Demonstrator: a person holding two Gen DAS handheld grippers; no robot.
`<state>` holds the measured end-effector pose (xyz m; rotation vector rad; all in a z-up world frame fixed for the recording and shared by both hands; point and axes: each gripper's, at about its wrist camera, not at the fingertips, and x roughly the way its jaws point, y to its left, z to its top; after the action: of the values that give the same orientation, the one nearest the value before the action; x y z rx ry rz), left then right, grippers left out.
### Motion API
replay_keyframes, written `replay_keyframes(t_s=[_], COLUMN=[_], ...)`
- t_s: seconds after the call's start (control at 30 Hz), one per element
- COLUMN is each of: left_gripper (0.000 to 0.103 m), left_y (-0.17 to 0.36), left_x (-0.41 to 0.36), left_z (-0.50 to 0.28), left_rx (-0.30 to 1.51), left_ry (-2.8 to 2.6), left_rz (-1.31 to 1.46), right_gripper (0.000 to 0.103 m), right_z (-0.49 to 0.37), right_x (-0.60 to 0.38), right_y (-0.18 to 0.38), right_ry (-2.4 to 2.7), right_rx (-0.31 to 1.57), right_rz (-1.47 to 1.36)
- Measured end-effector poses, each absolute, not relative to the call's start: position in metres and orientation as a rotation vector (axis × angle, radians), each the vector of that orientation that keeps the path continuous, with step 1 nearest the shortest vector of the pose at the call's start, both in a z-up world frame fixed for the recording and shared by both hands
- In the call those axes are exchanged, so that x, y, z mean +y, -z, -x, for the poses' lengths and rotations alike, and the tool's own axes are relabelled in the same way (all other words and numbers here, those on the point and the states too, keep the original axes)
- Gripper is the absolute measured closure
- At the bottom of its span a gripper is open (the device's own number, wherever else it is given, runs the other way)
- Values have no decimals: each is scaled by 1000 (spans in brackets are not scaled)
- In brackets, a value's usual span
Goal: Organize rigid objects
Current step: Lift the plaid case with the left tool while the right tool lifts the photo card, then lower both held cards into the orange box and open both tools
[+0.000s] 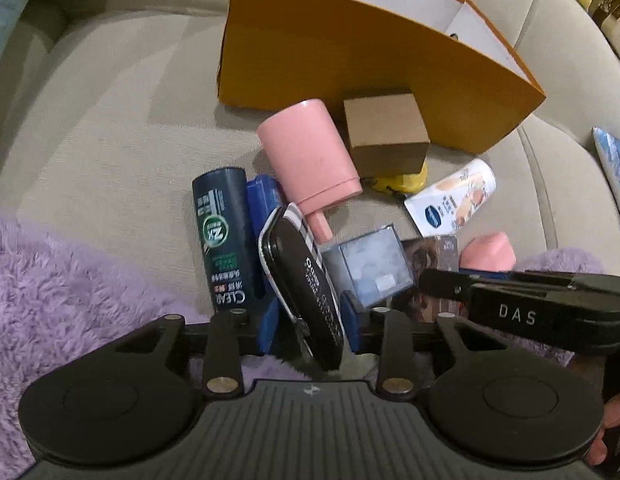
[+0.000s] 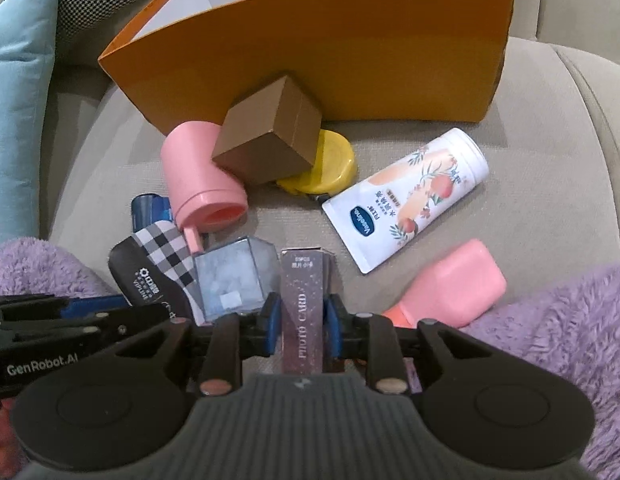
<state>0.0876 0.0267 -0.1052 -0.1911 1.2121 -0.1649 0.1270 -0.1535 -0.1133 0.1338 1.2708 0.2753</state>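
left gripper (image 1: 310, 320): clamped on black checked case (image 1: 306, 288) | orange box (image 1: 349, 60): sofa seat's (image 1: 110, 140) back edge

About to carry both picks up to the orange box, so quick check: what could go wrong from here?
1. The left gripper pinches the black case at one end, so it could swing or slip.
2. The photo card box in the right gripper touches the grey cube, which may get dragged.
3. The brown carton leans on the pink bottle before the orange box; a low pass could topple it.
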Motion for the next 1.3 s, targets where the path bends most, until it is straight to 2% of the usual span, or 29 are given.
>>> replay_keyframes(t_s=[0.03,0.43,0.6,1.03,1.3], left_gripper=[77,76,81,86,86], left_y=[104,110,108,29,-31], left_x=[24,10,12,34,40], left_z=[-86,-93,-88,-70,-111], left_rx=[1192,1115,1087,904,795], left_ry=[167,155,149,180,247], left_rz=[171,126,129,196,226], right_gripper=[77,77,78,79,79], right_z=[-126,-119,-118,-118,-163], right_x=[-155,-157,-152,-171,-177], right_y=[112,115,111,43,-14], right_ry=[-275,-274,-279,-310,-385], right_rx=[1273,1278,1263,1066,934], right_rz=[-139,-153,-120,-167,-244])
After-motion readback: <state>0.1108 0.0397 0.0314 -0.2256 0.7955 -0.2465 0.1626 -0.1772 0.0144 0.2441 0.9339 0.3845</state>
